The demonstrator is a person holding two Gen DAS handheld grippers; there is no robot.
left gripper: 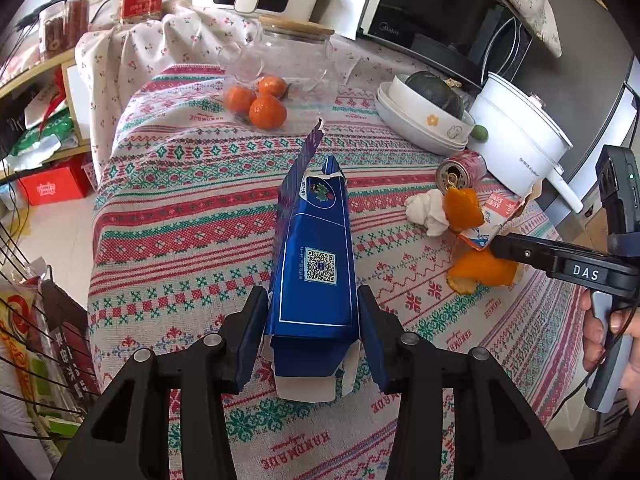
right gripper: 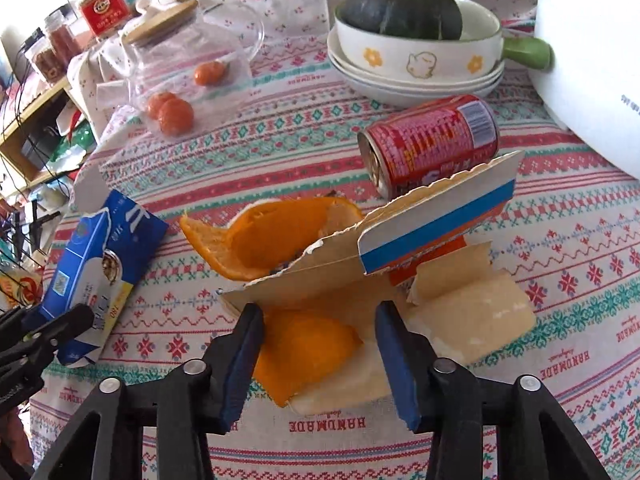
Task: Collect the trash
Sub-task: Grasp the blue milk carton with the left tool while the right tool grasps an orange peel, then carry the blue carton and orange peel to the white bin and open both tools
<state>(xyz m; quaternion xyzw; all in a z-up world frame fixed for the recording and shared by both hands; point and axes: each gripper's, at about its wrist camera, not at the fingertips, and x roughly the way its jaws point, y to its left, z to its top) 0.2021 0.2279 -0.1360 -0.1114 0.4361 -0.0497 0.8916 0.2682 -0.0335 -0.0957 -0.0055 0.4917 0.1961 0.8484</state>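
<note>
Left wrist view: a table under a red, green and white patterned cloth [left gripper: 192, 208] fills the frame. The left gripper [left gripper: 314, 320] pinches a blue carton [left gripper: 314, 264] by its near end, both pads flat against its sides, the carton pointing away across the cloth. Far beyond it sit tangerines [left gripper: 258, 100] in a clear bag before a glass jar with a wooden lid [left gripper: 296, 40]. To the right lie a red can [left gripper: 462, 168] on its side, a crumpled tissue [left gripper: 428, 212], orange peel [left gripper: 484, 272], stacked white bowls [left gripper: 420, 120] and a white electric pot [left gripper: 520, 136]. A microwave [left gripper: 436, 4] stands at the far edge; cluttered shelves [left gripper: 44, 92] run down the left.

Right wrist view: the right gripper [right gripper: 320, 328] hangs over a torn cardboard packet [right gripper: 400, 240] and a piece of peel [right gripper: 304, 344] lying between its blue pads; whether the pads press anything I cannot tell. A dark green squash [right gripper: 404, 8] sits in the top bowl, far right.
</note>
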